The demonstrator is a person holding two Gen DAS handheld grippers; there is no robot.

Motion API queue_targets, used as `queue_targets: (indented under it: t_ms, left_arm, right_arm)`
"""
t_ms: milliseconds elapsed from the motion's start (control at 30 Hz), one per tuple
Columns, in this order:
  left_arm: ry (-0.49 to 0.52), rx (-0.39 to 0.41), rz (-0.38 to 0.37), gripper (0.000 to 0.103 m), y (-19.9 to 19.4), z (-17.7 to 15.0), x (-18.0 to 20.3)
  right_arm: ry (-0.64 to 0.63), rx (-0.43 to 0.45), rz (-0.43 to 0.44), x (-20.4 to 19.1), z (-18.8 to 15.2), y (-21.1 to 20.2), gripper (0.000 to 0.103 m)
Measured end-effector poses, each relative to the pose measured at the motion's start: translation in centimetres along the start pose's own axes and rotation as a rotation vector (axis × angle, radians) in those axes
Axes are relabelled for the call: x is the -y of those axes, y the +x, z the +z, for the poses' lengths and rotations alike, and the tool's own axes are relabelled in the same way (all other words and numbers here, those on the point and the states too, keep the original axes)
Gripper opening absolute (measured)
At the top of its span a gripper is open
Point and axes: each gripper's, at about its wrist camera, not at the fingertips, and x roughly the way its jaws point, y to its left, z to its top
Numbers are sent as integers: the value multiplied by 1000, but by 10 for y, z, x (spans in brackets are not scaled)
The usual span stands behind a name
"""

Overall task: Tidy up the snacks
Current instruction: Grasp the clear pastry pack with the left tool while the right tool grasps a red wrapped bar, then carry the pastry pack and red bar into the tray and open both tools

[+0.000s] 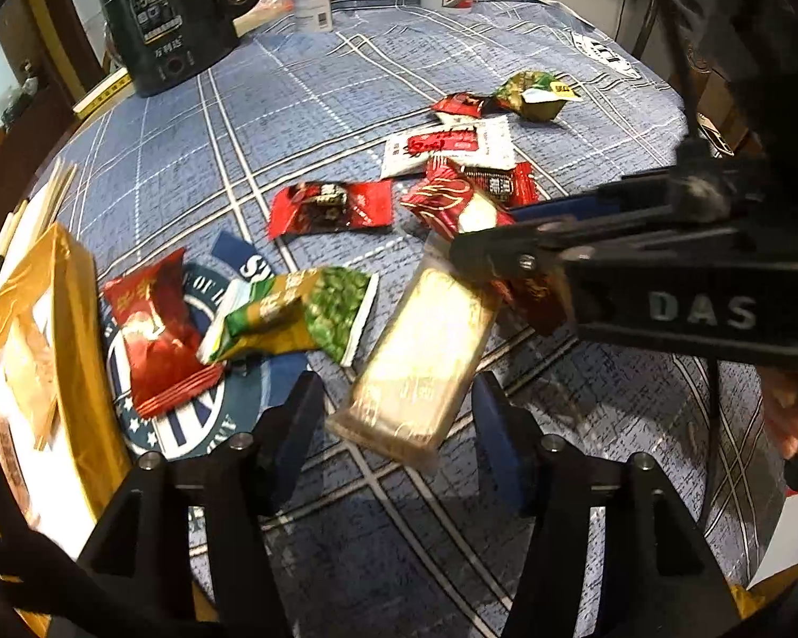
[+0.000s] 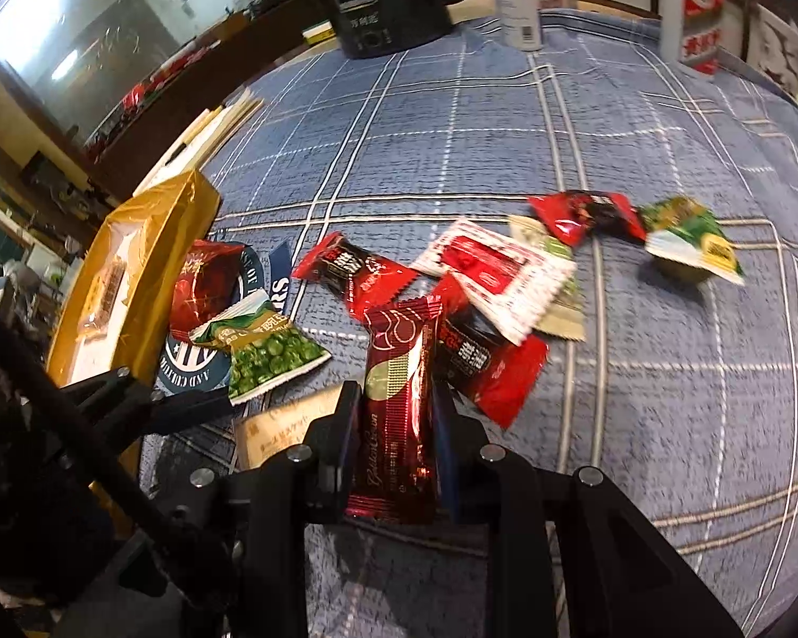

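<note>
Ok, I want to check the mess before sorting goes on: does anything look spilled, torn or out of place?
Nothing looks torn or spilled. The snacks just lie jumbled: a white-and-red sachet overlaps red packets mid-table, and one green packet lies at the far side, well away from the gold box.

right gripper [image 2: 393, 425] lower centre clamping dark red snack bar [image 2: 399, 414], green pea packet [image 2: 266, 353] left, yellow box [image 2: 149, 266] far left, blue plaid tablecloth [image 2: 665, 372]
</note>
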Motion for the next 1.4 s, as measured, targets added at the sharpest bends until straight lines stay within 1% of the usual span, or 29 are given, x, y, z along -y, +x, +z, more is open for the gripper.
queue_targets:
  t_ms: [33,67,100,200,300,500,700,1033,1267,1400]
  left_arm:
    - [5,5,-2,42,-1,1,0]
    - [11,8,-5,37,-1,1,1]
    - [12,6,-3,36,-2,1,2]
    - [0,5,-17,36,-3,0,0]
    - [-45,2,-49,36,-8,-4,-6]
    - [-105,32,-86,36,-29,-10,-16]
    - [-130,48,-93,35,-42,-16,-20]
    - [-168,92,-92,35,-69,-26,-34]
    - [-181,111,-67,36,-86,-35,-46]
    - [-209,108,-47,36,-92,-46,-60]
  right_arm:
    - [5,5,1,1,-1,-3,25]
    - [10,12,4,3,-3,-6,25]
    - [14,15,7,3,-3,-8,25]
    - [30,29,18,4,-3,-13,25]
    - [47,40,36,5,-6,-18,25]
    - [52,55,43,6,-8,-24,25]
    - [49,65,46,1,-9,-27,25]
    - [19,87,66,-19,-7,-36,25]
    - [-13,96,82,-39,-7,-39,25]
    - [-30,97,98,-52,-5,-38,25]
